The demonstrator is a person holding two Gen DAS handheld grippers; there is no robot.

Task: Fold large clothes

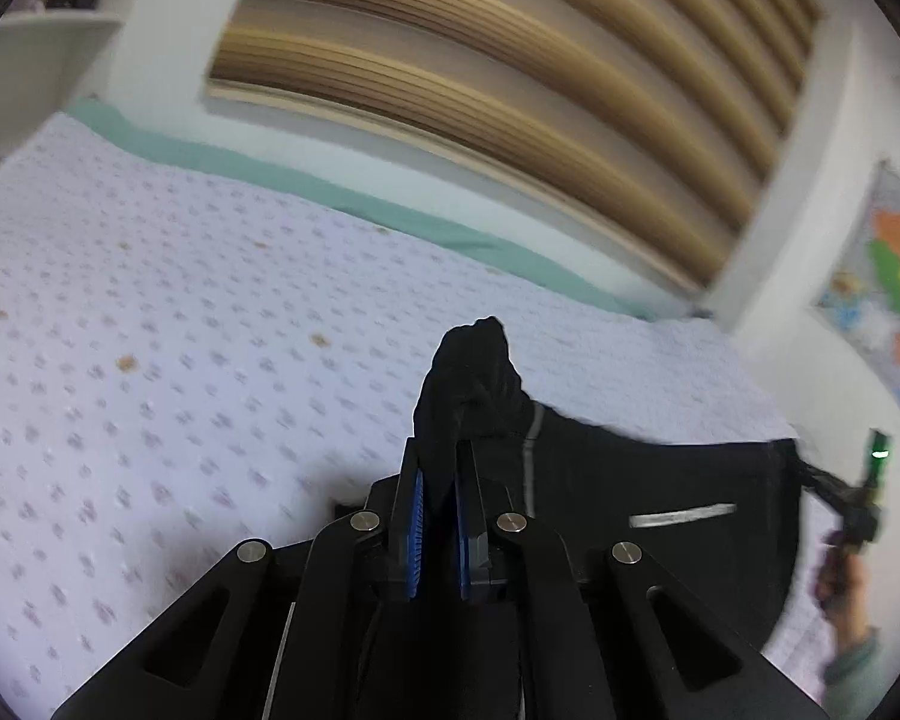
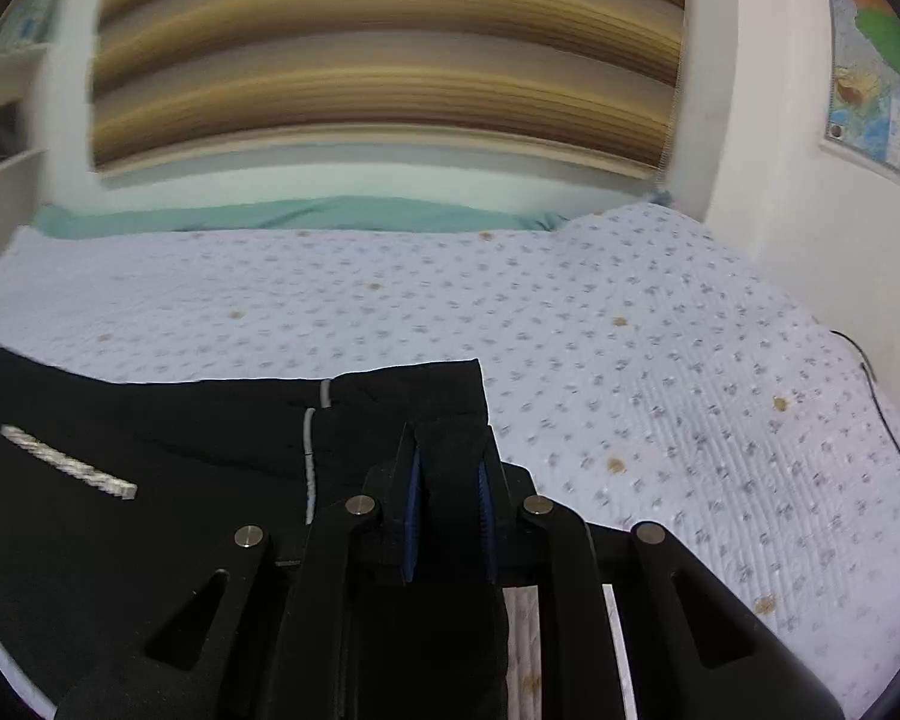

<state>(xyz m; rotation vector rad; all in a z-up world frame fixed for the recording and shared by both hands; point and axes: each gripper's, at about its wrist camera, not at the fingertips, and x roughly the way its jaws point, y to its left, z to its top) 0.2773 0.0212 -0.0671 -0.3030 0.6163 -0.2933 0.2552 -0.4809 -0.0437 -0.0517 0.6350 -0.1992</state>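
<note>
A black garment [image 1: 660, 498] with grey reflective strips is held stretched above a bed between both grippers. My left gripper [image 1: 441, 450] is shut on one bunched corner of it, which sticks up past the fingertips. My right gripper [image 2: 447, 438] is shut on the other top corner of the same garment [image 2: 150, 468]. The right gripper and the hand holding it also show at the far right of the left wrist view [image 1: 858, 498]. The lower part of the garment is hidden behind the grippers.
A bed with a pale lilac dotted cover [image 1: 180, 330] [image 2: 630, 330] lies below. A teal sheet edge [image 2: 306, 213] runs along the far side. Behind are a white wall, a window with tan blinds [image 2: 390, 60], a wall map [image 2: 876, 60] and a dark cable [image 2: 888, 414].
</note>
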